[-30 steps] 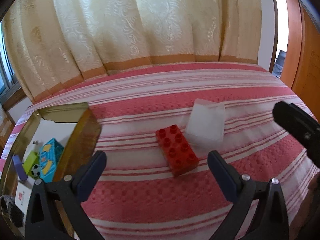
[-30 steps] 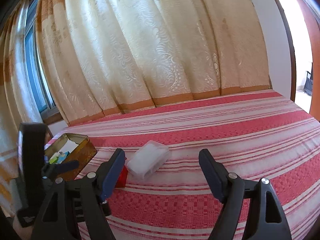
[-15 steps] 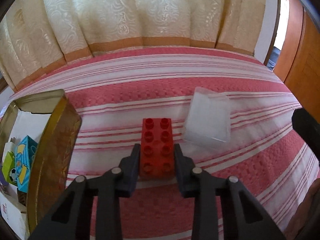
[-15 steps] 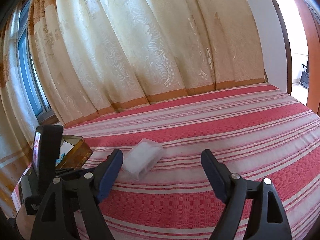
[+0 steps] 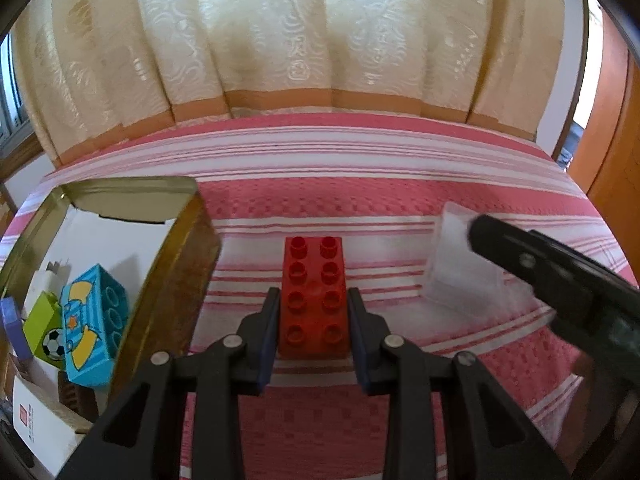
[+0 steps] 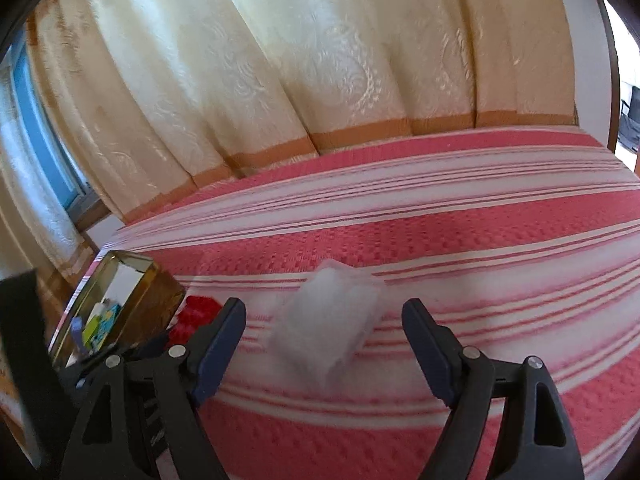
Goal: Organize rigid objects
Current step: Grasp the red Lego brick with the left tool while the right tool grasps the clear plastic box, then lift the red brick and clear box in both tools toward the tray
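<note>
A red studded brick [image 5: 314, 296] lies on the pink striped bedspread, and my left gripper [image 5: 313, 300] is shut on its near half, pads pressed to both long sides. A clear plastic box [image 6: 328, 320] rests to its right; in the left wrist view the clear plastic box [image 5: 460, 276] is partly covered by a finger of the other gripper. My right gripper [image 6: 324, 330] stands open just short of the box, one pad on each side and neither touching. The red brick [image 6: 196, 314] shows only as a blurred patch at the left of the right wrist view.
An open gold tin [image 5: 176, 280] stands at the left on the bed, holding a blue block [image 5: 94, 320], a green block [image 5: 42, 328], a white charger and a white box. Cream curtains [image 5: 320, 40] hang behind the bed. A wooden door [image 5: 616, 140] is at the right.
My left gripper moved up to the red brick and shut on it. My right gripper swung over so the clear box now sits between its open fingers; the tin slid left in its view.
</note>
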